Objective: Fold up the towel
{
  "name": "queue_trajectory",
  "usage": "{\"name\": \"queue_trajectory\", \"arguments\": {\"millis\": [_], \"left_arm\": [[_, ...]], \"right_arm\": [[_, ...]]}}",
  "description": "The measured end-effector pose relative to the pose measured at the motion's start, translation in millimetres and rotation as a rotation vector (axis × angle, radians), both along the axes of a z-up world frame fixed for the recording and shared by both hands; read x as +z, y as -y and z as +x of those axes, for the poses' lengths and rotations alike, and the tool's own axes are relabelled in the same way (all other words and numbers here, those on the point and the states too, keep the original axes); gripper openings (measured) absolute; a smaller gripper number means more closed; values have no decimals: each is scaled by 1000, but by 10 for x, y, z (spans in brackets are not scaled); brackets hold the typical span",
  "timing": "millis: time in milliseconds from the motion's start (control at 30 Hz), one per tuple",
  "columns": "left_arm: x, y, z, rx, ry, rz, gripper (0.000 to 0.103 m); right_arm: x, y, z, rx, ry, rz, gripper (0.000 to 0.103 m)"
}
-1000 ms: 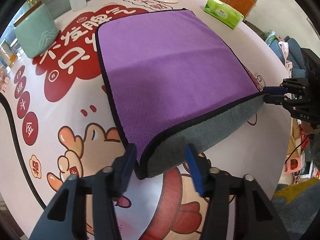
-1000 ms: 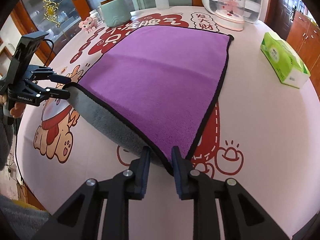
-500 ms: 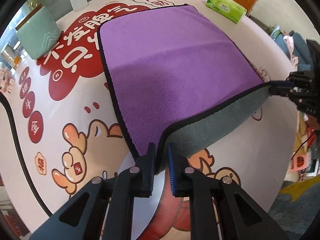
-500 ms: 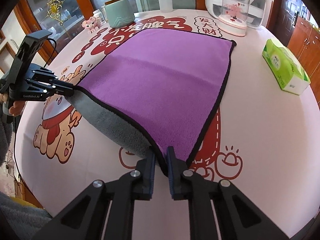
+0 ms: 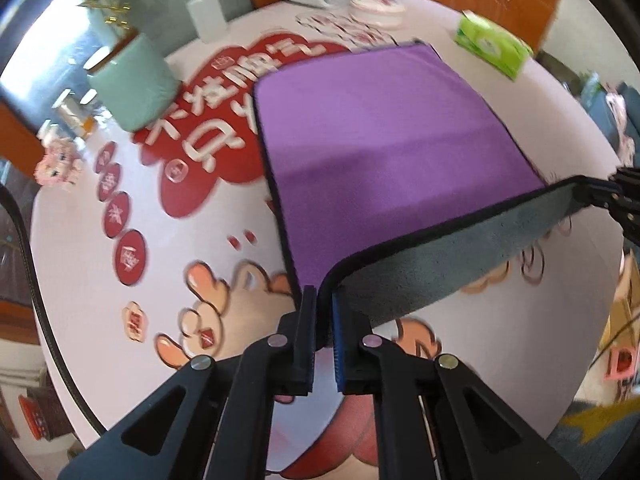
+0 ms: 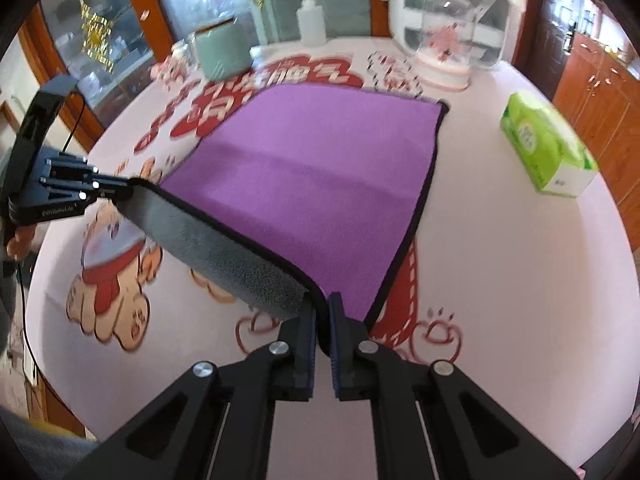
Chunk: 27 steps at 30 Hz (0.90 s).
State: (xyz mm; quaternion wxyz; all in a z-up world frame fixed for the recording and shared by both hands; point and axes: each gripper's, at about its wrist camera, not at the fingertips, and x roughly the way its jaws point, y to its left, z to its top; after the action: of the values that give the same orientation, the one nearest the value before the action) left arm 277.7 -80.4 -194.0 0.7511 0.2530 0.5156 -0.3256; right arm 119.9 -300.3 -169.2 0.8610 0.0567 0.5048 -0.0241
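Observation:
A purple towel (image 5: 380,152) with a grey underside and black hem lies on the round table; it also shows in the right wrist view (image 6: 312,176). Its near edge is lifted off the table, so the grey side (image 5: 452,256) faces me. My left gripper (image 5: 323,300) is shut on the near left corner. My right gripper (image 6: 322,304) is shut on the near right corner. Each gripper shows in the other's view, the right at the far right (image 5: 600,196), the left at the far left (image 6: 116,190).
A green tissue box (image 6: 548,152) sits right of the towel. A teal canister (image 5: 136,84), a squeeze bottle (image 6: 312,20) and a glass dome on a pink base (image 6: 444,48) stand at the table's far side. A black cable (image 5: 32,276) runs along the left edge.
The left gripper closed on the towel's near left corner. Both grippers then raised the near edge higher off the table, showing more of the grey underside.

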Motion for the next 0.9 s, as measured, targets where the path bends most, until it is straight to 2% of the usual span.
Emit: {"name": "queue_trajectory", "arguments": {"millis": [267, 500, 667, 900], "left_arm": [[527, 273, 372, 88, 172, -45, 5], [767, 615, 822, 177, 283, -45, 5], [749, 878, 1165, 243, 323, -39, 5], [382, 1226, 1500, 307, 305, 1, 5]], "right_arm": [[443, 211, 415, -65, 105, -72, 6], [702, 506, 969, -139, 177, -95, 6], [683, 745, 1408, -200, 184, -95, 6], [388, 969, 1883, -252, 141, -109, 6]]}}
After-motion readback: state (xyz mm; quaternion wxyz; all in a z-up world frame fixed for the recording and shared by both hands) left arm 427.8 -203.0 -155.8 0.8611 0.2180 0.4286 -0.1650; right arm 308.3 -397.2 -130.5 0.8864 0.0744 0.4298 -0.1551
